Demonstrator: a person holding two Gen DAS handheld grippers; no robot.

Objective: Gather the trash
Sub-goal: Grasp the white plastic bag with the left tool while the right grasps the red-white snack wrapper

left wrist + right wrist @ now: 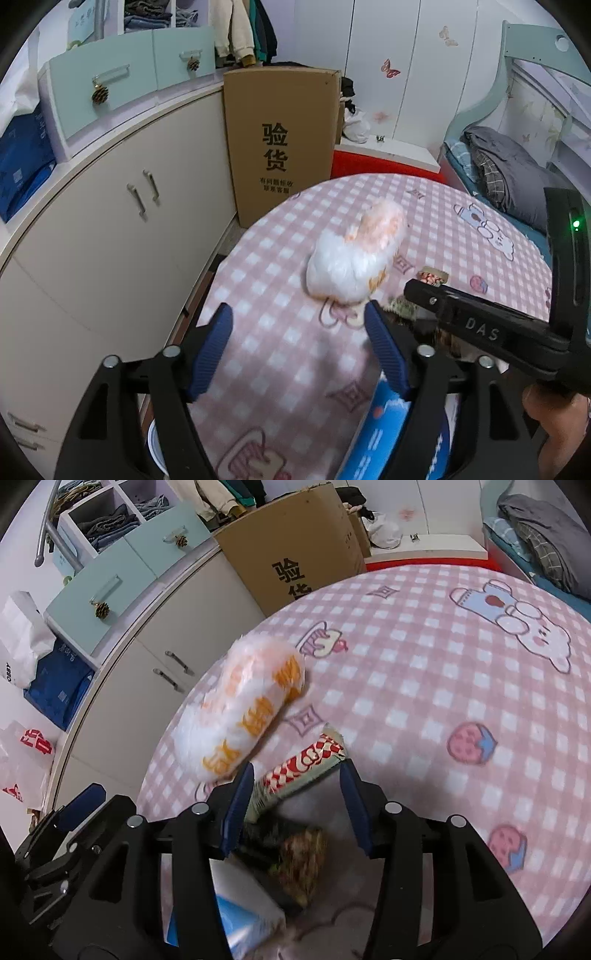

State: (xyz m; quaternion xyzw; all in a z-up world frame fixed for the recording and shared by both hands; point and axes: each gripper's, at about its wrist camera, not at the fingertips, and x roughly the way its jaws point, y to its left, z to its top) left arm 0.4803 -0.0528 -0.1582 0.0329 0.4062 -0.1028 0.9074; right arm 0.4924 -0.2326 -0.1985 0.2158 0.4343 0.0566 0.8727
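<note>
Both tools, left tool [299, 332] and right tool [295, 794], are black-framed with ribbed blue pads [212, 350], silver screws and white "DAS" lettering.

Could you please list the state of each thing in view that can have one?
Left gripper: open, empty.
Right gripper: open, wrapper between its fingers.
Plastic bag: crumpled, lying on the table.
Wrapper: torn open, lying flat.
Cardboard box: upright, closed.
Cabinet doors: shut.

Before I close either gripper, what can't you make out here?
- White bag: motion-blurred in both views; print and contents unreadable.
- Dark crumpled piece: right wrist view, blurred, partly behind the right gripper.
- Blue-and-white package: left wrist view, cut off by the left gripper.
- Red-and-white wrapper: near end hidden.
</note>
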